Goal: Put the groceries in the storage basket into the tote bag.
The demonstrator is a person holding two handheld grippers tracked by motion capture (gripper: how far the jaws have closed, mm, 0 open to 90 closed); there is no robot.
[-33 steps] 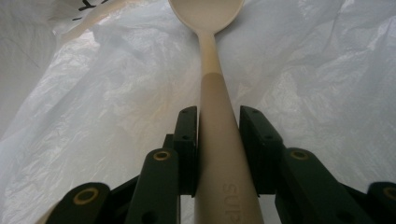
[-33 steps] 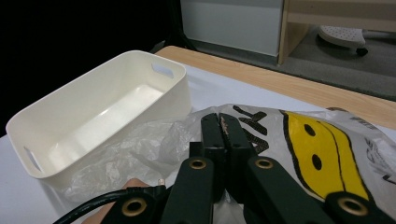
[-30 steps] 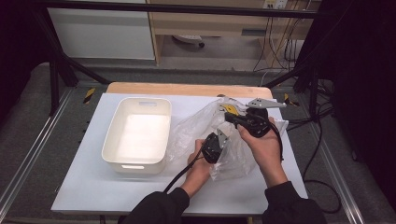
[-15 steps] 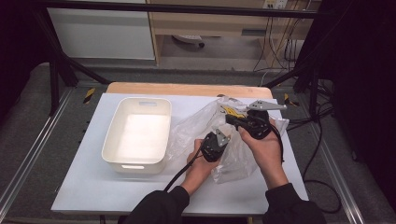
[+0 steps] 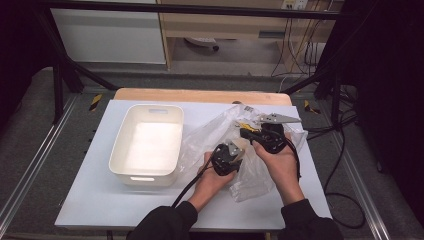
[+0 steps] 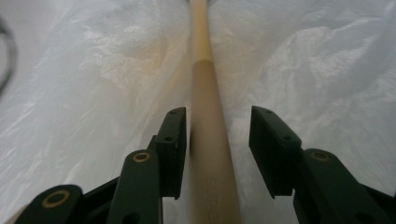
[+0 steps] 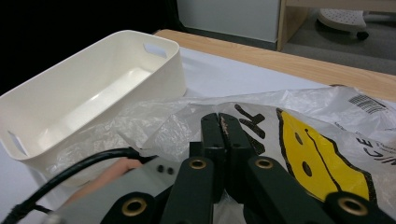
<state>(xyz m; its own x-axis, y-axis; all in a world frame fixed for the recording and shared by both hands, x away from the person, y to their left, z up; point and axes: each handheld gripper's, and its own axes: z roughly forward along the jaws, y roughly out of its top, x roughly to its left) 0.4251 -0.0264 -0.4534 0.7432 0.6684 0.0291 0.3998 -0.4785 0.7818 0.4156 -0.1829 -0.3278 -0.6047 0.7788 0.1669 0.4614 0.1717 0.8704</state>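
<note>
A clear plastic bag [image 5: 210, 134] with a yellow smiley print [image 7: 327, 154] lies crumpled on the white table, right of centre. My right gripper [image 5: 246, 133] is shut on the bag's upper edge, its jaws pressed together [image 7: 219, 120]. My left gripper [image 5: 236, 151] sits just below it at the bag's middle. In the left gripper view a tan rod [image 6: 204, 88] runs between the jaws, amid the bag's film [image 6: 93, 93]. The left gripper [image 6: 217, 122] has just been opening; its right pad stands clear of the rod.
A cream rectangular bin [image 5: 150, 107] stands to the left of the bag, close to it [image 7: 93, 70]. The left gripper's black cable [image 7: 84, 163] trails toward the table's front. A wooden strip [image 5: 200, 95] runs along the table's far edge.
</note>
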